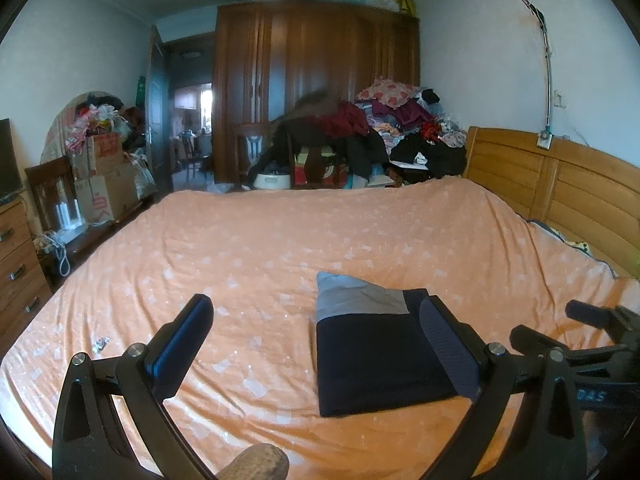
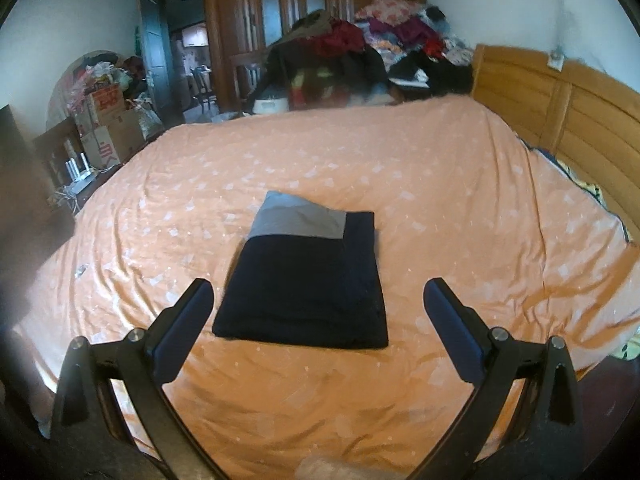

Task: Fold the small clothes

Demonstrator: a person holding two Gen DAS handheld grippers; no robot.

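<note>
though folded, dark garment (image 2: 304, 280) just beyond right hand-held gripper (image 2: 318, 300)

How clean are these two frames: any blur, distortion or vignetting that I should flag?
Left wrist view: fisheye bends the headboard and walls, corners are vignetted black, and the heap on the chair smears; the folded garment is sharp. Right wrist view: softer overall, hazy down the left edge, the clothes pile blurred; the open right hand-held gripper stays crisp.
</note>
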